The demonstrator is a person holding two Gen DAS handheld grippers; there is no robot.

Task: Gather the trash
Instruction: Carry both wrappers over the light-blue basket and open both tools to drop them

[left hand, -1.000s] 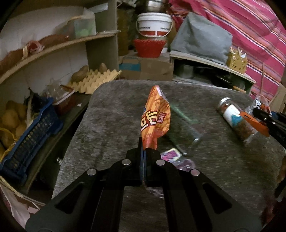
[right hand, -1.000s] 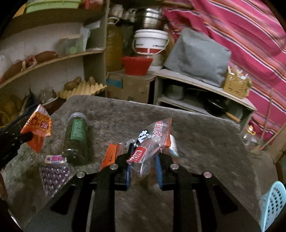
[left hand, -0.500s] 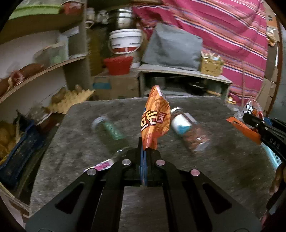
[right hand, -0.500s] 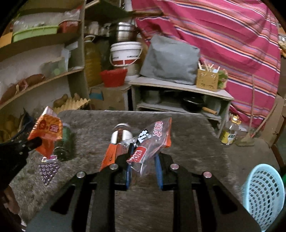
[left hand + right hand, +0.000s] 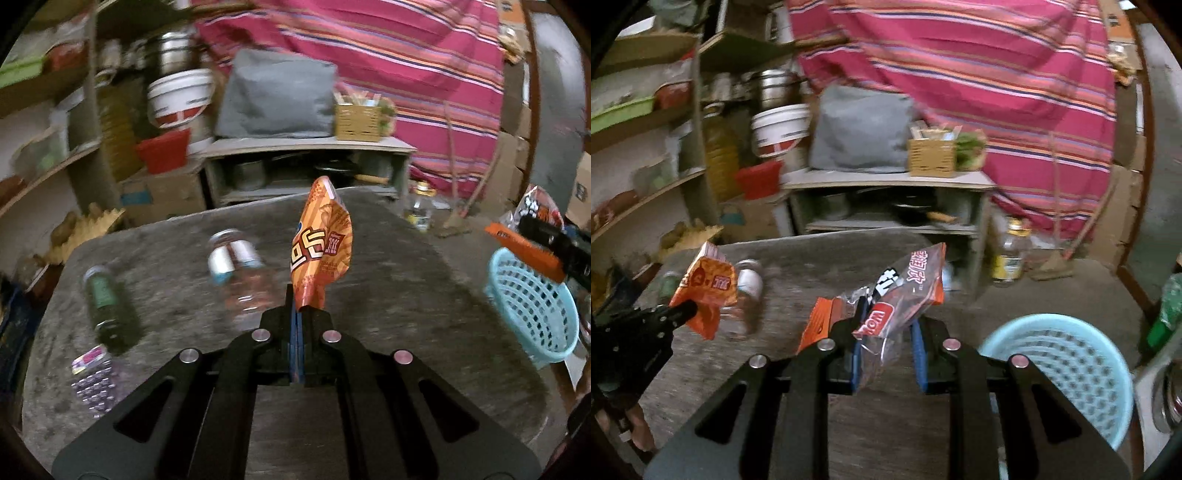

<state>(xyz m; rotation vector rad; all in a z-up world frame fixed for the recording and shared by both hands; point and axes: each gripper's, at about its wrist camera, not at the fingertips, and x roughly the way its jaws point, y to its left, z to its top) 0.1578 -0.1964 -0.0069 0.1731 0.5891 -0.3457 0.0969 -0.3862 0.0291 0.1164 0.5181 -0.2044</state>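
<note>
My left gripper (image 5: pixel 297 314) is shut on an orange snack packet (image 5: pixel 320 254), which stands upright above the grey table (image 5: pixel 388 295). In the right wrist view the same orange packet (image 5: pixel 705 291) hangs at the left in that gripper (image 5: pixel 685 312). My right gripper (image 5: pixel 886 328) is shut on a bundle of wrappers: a clear red-printed bag (image 5: pixel 901 291) and an orange wrapper (image 5: pixel 818 321). The light blue mesh basket (image 5: pixel 1067 365) stands just right of the right gripper, below table height. From the left wrist view the basket (image 5: pixel 532 306) lies at the right edge, the right gripper (image 5: pixel 546 236) above it.
Two bottles (image 5: pixel 107 302) (image 5: pixel 236 266) lie on the table's left half, with a purple-dotted packet (image 5: pixel 94 380) near the front left. Shelves (image 5: pixel 48 173) crowd the left; a low shelf unit (image 5: pixel 306 170) and striped cloth (image 5: pixel 406 74) stand behind. A bottle (image 5: pixel 1010 258) sits on the floor.
Both grippers swung right across the table with their wrappers still held. The blue basket has come into view beside the right gripper, and the bottles now sit to the left.
</note>
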